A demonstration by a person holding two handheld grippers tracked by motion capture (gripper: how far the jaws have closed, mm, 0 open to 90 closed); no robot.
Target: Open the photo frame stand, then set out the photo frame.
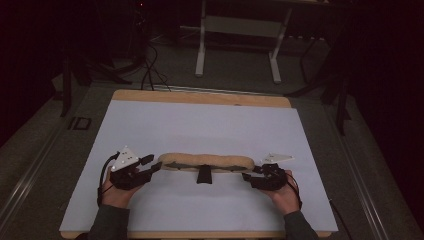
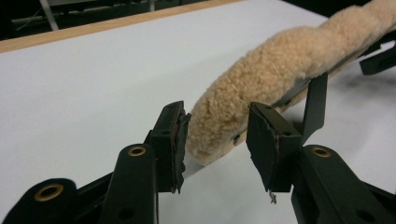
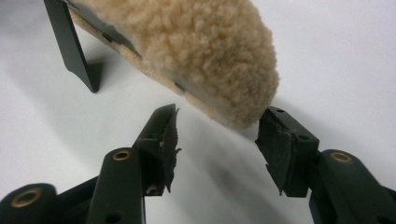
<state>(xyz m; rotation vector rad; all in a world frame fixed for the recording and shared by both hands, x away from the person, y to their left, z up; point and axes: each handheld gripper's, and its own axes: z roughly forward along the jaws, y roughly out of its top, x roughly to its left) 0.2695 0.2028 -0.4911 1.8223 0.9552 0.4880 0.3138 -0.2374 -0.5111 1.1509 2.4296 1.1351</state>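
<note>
Fleece pad (image 1: 207, 160) lying lengthwise mid-mat (image 1: 200, 120), one end just ahead of each gripper. Left gripper (image 1: 150, 166) spread wide, released, holding nothing; pad's tip (image 2: 210, 130) sitting between its jaws, nearly touching one. Right gripper (image 1: 248, 175) likewise spread and empty, other tip (image 3: 243, 93) just beyond its jaws, slightly off toward one side. Black strap (image 1: 203, 174) hanging from pad's underside at midlength, propping it a little off mat. Symmetric end-on approach probably meant for a two-ended pinch, lifting level without sag. No contact confirmed yet.
</note>
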